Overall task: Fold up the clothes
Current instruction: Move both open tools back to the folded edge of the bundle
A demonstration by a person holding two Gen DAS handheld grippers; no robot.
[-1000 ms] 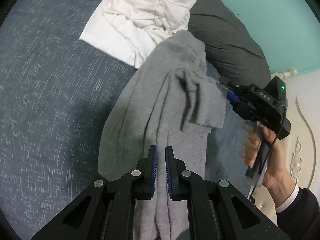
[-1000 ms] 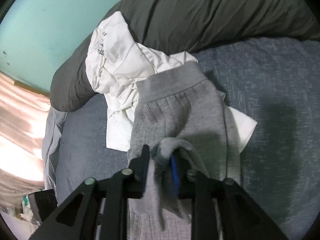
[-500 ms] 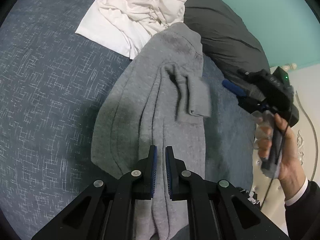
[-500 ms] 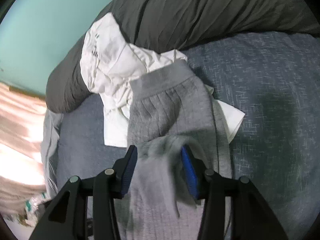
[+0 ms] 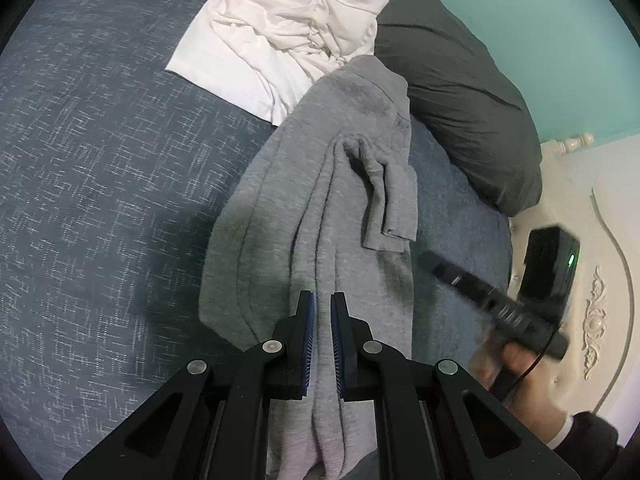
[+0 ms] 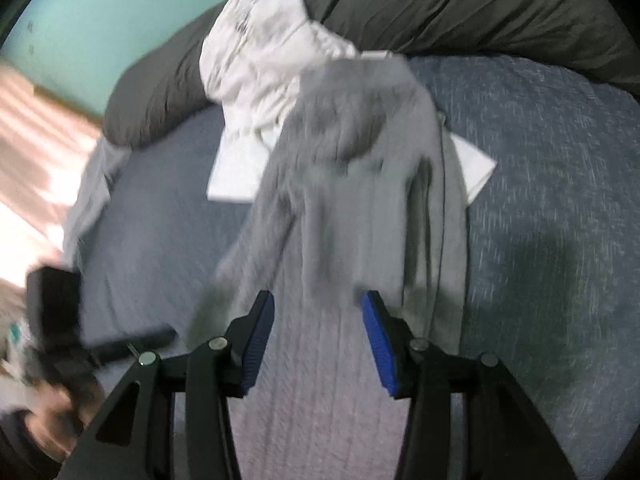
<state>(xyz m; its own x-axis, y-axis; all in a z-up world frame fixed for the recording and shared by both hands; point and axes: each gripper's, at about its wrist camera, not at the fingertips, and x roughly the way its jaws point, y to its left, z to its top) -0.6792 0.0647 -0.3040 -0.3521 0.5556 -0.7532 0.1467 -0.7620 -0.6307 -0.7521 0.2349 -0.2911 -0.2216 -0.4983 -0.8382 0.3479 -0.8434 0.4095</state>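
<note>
On blue-grey bed (image 5: 100, 160) | left gripper (image 5: 322, 312) jaws pinch grey knit garment (image 5: 320, 200) | right gripper (image 6: 318, 312) jaws half-open, empty | advise regrasping sleeve edge squarely.

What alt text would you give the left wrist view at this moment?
The left gripper, its jaws nearly shut, hangs over a grey garment folded lengthwise on a blue-grey bedspread. A crumpled white garment and dark duvet lie beyond; the right gripper, in a hand, is blurred at right.
</note>
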